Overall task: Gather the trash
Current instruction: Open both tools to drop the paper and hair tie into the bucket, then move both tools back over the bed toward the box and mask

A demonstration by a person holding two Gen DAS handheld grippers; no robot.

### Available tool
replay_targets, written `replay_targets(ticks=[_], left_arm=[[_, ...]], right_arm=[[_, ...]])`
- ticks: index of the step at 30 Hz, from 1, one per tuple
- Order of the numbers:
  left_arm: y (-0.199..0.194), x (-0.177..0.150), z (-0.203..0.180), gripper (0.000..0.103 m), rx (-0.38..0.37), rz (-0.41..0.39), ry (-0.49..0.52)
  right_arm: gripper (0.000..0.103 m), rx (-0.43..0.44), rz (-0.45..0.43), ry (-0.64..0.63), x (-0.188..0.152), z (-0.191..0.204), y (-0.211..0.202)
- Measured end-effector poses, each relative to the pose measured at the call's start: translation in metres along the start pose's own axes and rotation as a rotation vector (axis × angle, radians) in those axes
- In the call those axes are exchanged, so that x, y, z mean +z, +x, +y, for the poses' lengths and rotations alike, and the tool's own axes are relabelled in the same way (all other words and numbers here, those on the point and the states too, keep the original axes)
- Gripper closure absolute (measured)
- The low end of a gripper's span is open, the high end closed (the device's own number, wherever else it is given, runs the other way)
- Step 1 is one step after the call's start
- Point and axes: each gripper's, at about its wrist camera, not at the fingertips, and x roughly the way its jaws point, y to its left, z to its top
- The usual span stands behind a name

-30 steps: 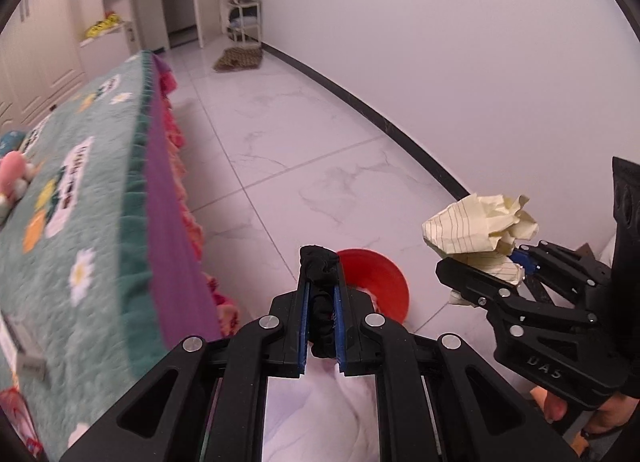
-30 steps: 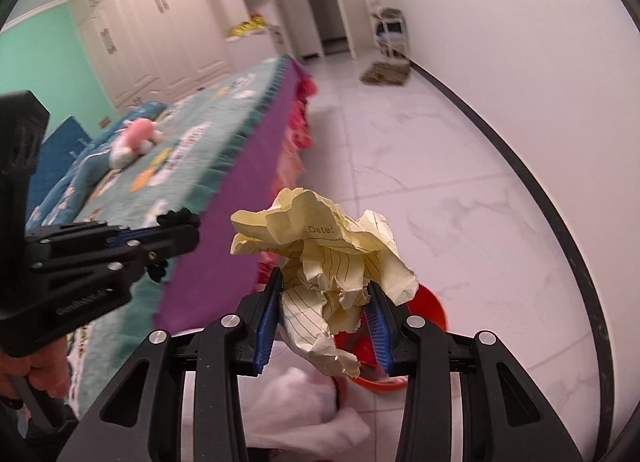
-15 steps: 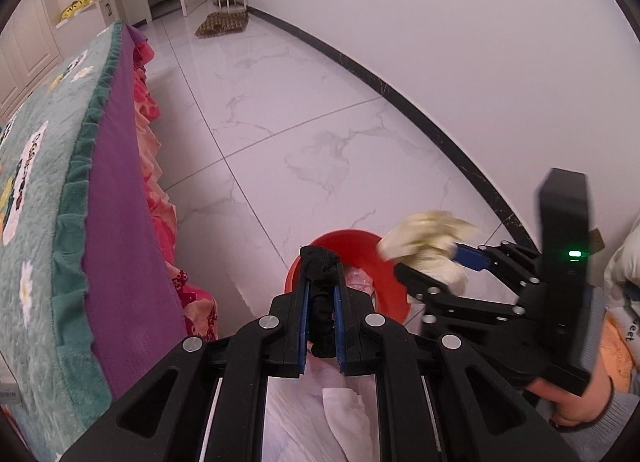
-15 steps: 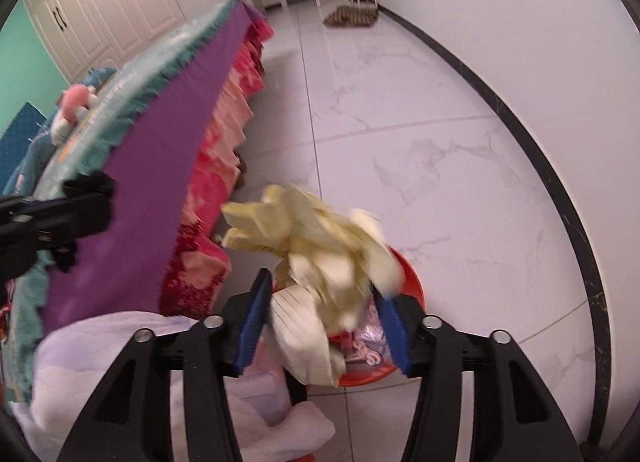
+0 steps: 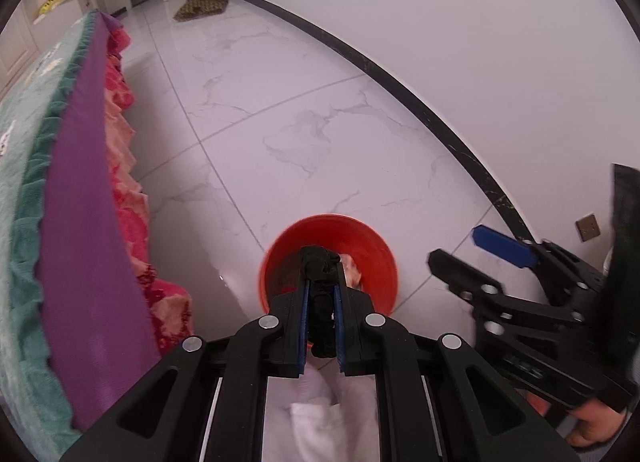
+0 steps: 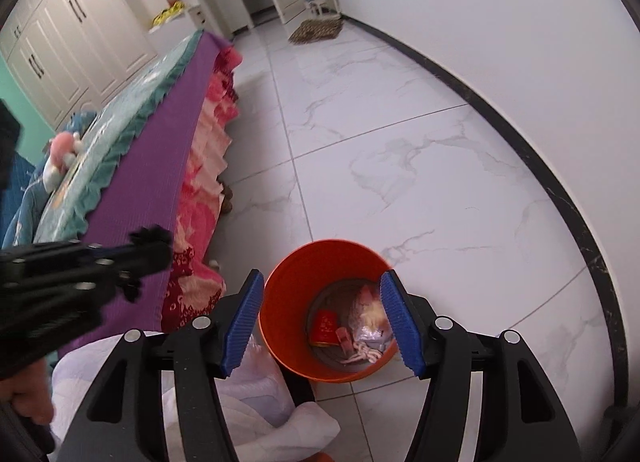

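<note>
Yellow paper wad gone from right claw [image 6: 322, 318] since prev frame; claw spread, empty, over orange bin [image 6: 280, 294] on floor. Left claw [image 5: 320, 294] clamped on black cloth scrap [image 5: 320, 314] above bin. Next, prob.: release it inside the rim.

Both grippers: black angular linkage frames, silver round screws. Right gripper [image 6: 322, 320] carries ribbed blue pads [image 6: 244, 320]. Left gripper [image 5: 321, 324] the same. Bare fingers visible.

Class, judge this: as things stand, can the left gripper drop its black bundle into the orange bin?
Probably yes. The left gripper, shut on the black bundle, is over the open orange bin; nothing covers the mouth, and the open right gripper is off to the side.
</note>
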Motion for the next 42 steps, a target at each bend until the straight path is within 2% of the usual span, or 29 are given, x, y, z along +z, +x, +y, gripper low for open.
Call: replay_targets(ticks=[7,8,10,11,22,29,34,37,39,42], left_arm=[[0.014,0.010,-0.018,0.083,0.015,0.022,0.049],[0.016,0.012,-0.020,0.078,0.022,0.027,0.053],[0.014,0.014,-0.022,0.041,0.028,0.016,0.049],[0.012,0.014,-0.023,0.038,0.030,0.005,0.051],[0.003,0.016,-0.023,0.038,0.046,-0.013,0.055],[-0.037,0.003,-0.009,0.038,0.057,-0.080,0.009],[-0.094,-0.027,0.020,0.037,0.139,-0.175,-0.046],[-0.128,-0.049,0.039,0.028,0.191,-0.224,-0.101],[-0.153,-0.068,0.053,0.028,0.222,-0.264,-0.147],[-0.175,-0.093,0.065,0.027,0.271,-0.281,-0.188]], right_arm=[[0.042,-0.023,-0.039,0.035,0.007,-0.017,-0.021],[0.042,-0.022,-0.043,0.044,0.008,-0.019,-0.022],[0.042,-0.020,-0.047,0.049,0.009,-0.021,-0.023],[0.042,-0.020,-0.049,0.049,0.009,-0.021,-0.024],[0.042,-0.022,-0.074,0.040,0.014,-0.015,-0.035],[0.042,0.021,-0.107,-0.010,0.015,0.012,-0.061],[0.042,0.112,-0.136,-0.091,0.013,0.059,-0.088],[0.042,0.184,-0.149,-0.159,0.009,0.097,-0.104],[0.042,0.233,-0.159,-0.206,0.004,0.125,-0.117],[0.039,0.302,-0.172,-0.272,-0.004,0.164,-0.132]])
